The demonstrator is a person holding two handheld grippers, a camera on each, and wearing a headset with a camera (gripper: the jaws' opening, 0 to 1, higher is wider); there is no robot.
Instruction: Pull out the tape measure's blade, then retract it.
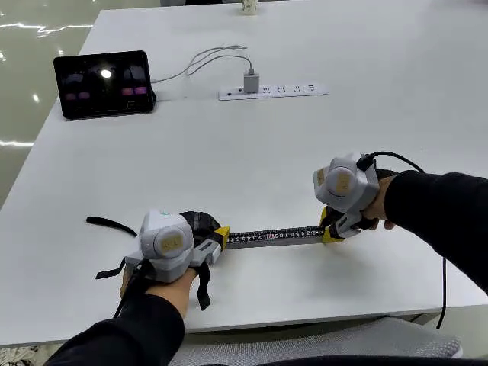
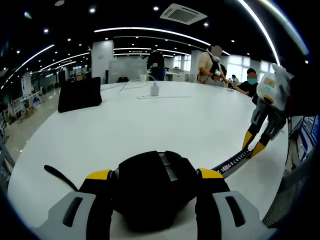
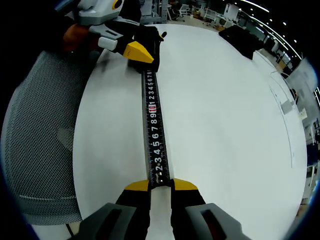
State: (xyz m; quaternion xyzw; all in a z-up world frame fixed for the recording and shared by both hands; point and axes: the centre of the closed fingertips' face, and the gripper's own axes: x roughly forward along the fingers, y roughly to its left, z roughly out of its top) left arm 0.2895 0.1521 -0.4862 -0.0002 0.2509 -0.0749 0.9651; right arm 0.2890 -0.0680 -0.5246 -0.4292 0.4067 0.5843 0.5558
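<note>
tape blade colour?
The blade is black, white numerals, red 10 mark; best in right gripper view.

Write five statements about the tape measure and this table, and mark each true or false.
1. The left gripper clamps the tape measure's case. True.
2. The right gripper pinches the blade at its end. True.
3. The blade is fully wound in. False: it stretches from the case to the right gripper.
4. The tablet lies between the grippers. False: the tablet sits at the table's far left.
5. A charger is plugged into the power strip. True.
</note>
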